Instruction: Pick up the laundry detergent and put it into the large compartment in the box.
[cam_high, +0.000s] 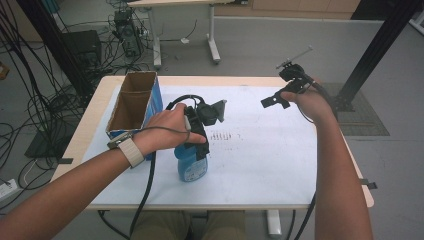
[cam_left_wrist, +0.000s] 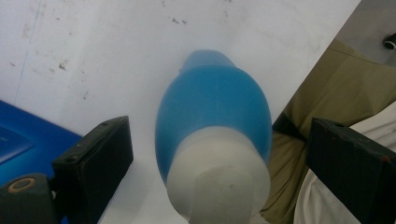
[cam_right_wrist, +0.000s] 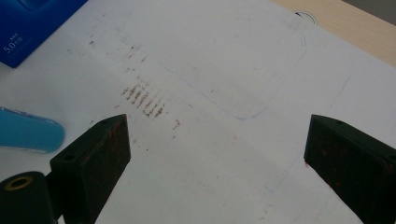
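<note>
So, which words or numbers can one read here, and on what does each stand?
"5.0": on the blue box, white print; the small signs beside it are too blurred to read.
Label on the blue bottle: print is there, too small to read.

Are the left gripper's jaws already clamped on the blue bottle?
No: in the left gripper view the jaws stand open on either side of the blue bottle, with gaps showing.

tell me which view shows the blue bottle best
The left gripper view: the blue bottle lies large between the open jaws, its white cap toward the camera. In the high view the left hand covers its upper part, leaving the labelled lower body visible. The right gripper view catches one blue end at its left edge.
</note>
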